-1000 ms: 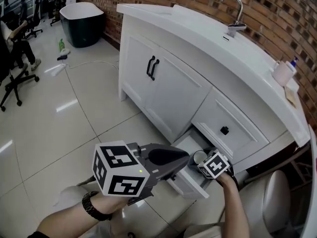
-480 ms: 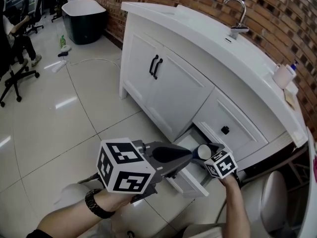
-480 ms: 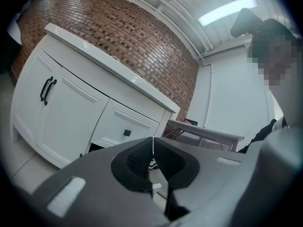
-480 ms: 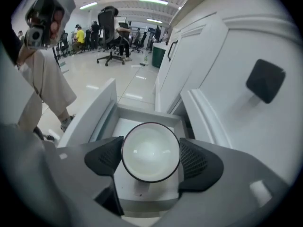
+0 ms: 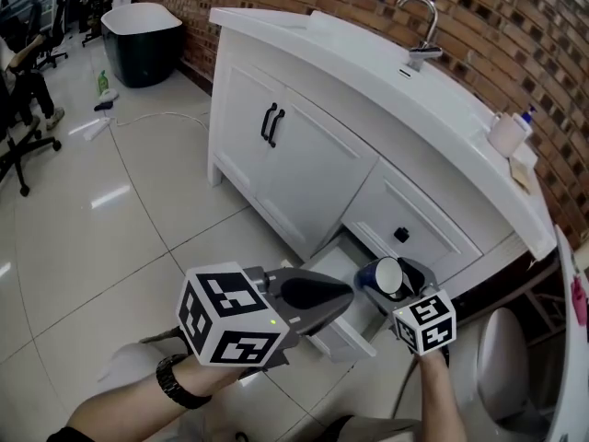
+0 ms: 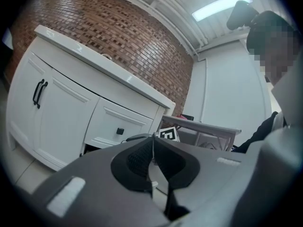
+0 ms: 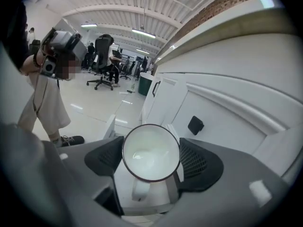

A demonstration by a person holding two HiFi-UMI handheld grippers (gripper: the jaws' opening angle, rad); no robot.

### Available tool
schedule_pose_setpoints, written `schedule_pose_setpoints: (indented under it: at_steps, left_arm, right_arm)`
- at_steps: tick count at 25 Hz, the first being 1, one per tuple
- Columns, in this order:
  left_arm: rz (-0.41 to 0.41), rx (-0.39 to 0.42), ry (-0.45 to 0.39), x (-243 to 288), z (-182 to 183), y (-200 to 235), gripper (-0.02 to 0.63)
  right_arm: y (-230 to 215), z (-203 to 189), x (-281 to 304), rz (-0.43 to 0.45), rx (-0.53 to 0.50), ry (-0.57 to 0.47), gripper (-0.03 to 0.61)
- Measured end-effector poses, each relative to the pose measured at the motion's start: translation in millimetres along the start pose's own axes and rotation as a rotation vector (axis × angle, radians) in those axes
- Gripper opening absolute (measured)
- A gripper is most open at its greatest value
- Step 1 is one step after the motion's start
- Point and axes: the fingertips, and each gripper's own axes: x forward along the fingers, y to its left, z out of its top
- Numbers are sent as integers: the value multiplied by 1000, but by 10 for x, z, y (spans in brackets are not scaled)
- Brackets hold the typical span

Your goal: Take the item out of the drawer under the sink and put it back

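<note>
Mug (image 7: 150, 150) is gripped between the jaws of the right gripper (image 7: 152, 161), with one dark ribbed pad pressed against each side of it. Its mouth is turned back towards that gripper's body, so the white inside and the dark rim are seen in the right gripper view. Its handle (image 7: 141, 189) is pointed down, between the jaws. In the head view the outside of the mug is seen to be blue, and the mug is held clear of the open drawer (image 5: 345, 337), which lies below and just to the left of the jaws. Beyond the jaws, the closed upper drawer with its black knob (image 7: 195, 125) is seen in the white cabinet (image 5: 304, 168).

The jaws of the left gripper (image 6: 152, 157) are closed together, and nothing is held between them. This gripper is held well apart from the mug, to the left of the open drawer. Beyond its jaw tips, the marker cube (image 6: 168, 134) of the right gripper is seen, with the cabinet's black knob (image 6: 120, 131) further to the left.
</note>
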Motion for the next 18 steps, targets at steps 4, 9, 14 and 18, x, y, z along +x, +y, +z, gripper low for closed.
schedule_pose_setpoints:
  at_steps: [4, 9, 14, 18]
  left_arm:
    - [2, 51, 40, 62, -69, -60, 25]
    - [32, 171, 53, 136, -42, -110, 14]
    - [112, 257, 61, 96, -14, -11, 15]
    - [87, 136, 83, 98, -118, 70, 15]
  right_arm:
    - [64, 1, -118, -9, -17, -7, 371]
    - [95, -1, -160, -14, -38, 0, 370]
    - [133, 16, -137, -13, -44, -3, 370]
    - [152, -3, -85, -7, -50, 3, 370]
